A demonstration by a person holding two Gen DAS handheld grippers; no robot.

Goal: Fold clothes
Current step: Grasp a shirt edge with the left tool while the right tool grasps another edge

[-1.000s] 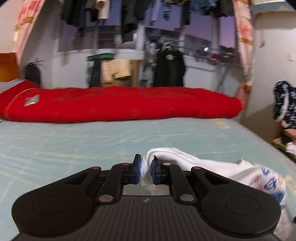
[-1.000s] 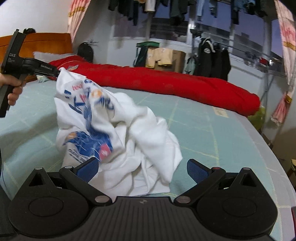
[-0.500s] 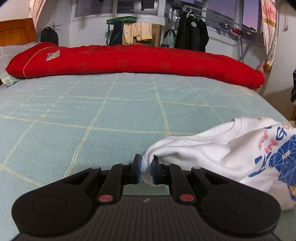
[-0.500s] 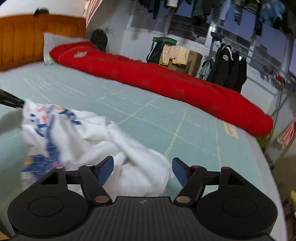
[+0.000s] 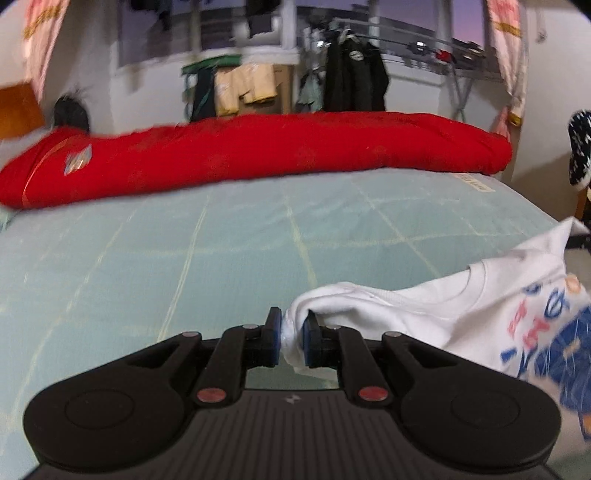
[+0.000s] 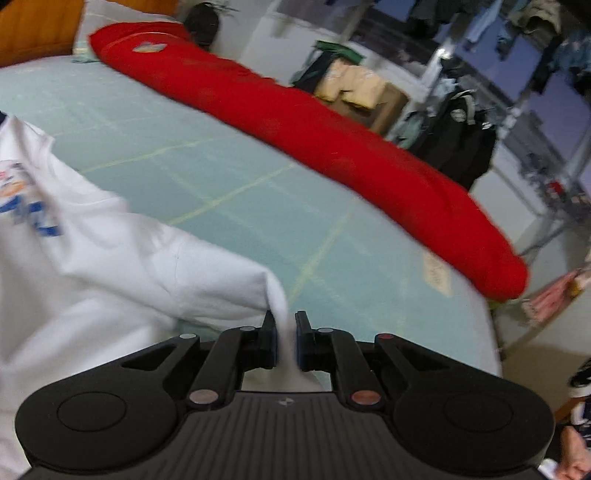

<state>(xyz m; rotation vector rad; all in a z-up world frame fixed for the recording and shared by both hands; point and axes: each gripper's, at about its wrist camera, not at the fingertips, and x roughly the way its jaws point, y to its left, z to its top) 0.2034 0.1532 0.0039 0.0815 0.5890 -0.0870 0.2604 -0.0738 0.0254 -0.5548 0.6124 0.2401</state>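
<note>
A white T-shirt [image 5: 461, 317] with a blue and red print stretches between my two grippers above the pale green bed [image 5: 184, 258]. My left gripper [image 5: 291, 332] is shut on a bunched shoulder edge of the shirt, which trails off to the right. In the right wrist view the same white T-shirt [image 6: 110, 266] spreads to the left. My right gripper [image 6: 285, 334] is closing, and its blue pads pinch a narrow fold of the shirt's cloth between them.
A long red quilt [image 5: 258, 155] lies rolled along the far side of the bed, seen also as the red quilt [image 6: 332, 147]. Behind it are a drying rack with dark jackets [image 5: 354, 81] and a wooden headboard [image 6: 37, 29].
My right gripper went from wide open around the crumpled shirt to pinched on a fold of it. The shirt has been pulled out from a heap into a stretched span. The left grip is unchanged.
</note>
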